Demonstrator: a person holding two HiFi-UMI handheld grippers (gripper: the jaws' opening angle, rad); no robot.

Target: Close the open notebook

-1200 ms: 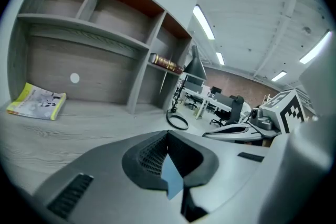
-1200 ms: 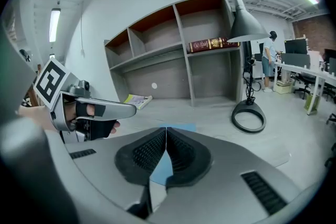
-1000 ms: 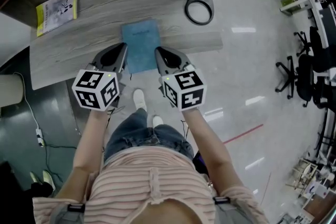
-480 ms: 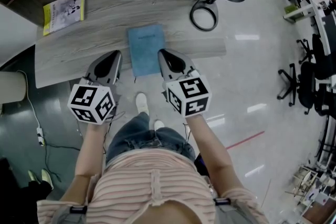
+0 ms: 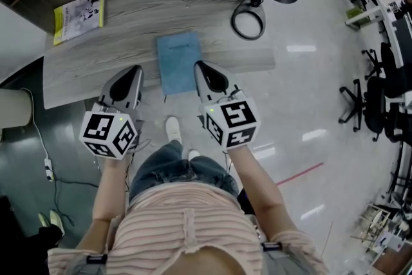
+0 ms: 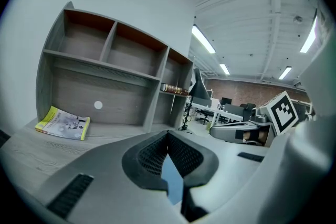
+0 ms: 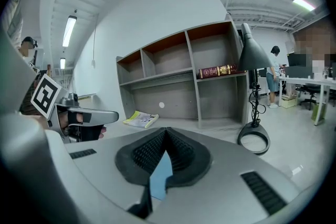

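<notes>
With the blue rectangular notebook (image 5: pixel 178 62) lying closed on the grey wooden desk (image 5: pixel 96 55), the empty, pinched-together left claw (image 5: pixel 131 71) and right claw (image 5: pixel 200 66) seemingly need only withdraw.

You'll find no word or number you can read; the magazine (image 5: pixel 78 9) on the desk (image 5: pixel 122 42) bears print too small; the red book (image 7: pixel 216 71) has gilt spine lettering, illegible; the blue notebook (image 5: pixel 179 64) shows a faint cover mark; the left gripper (image 5: pixel 134 69) and right gripper (image 5: pixel 199 65) carry square black-and-white markers on their cubes.
</notes>
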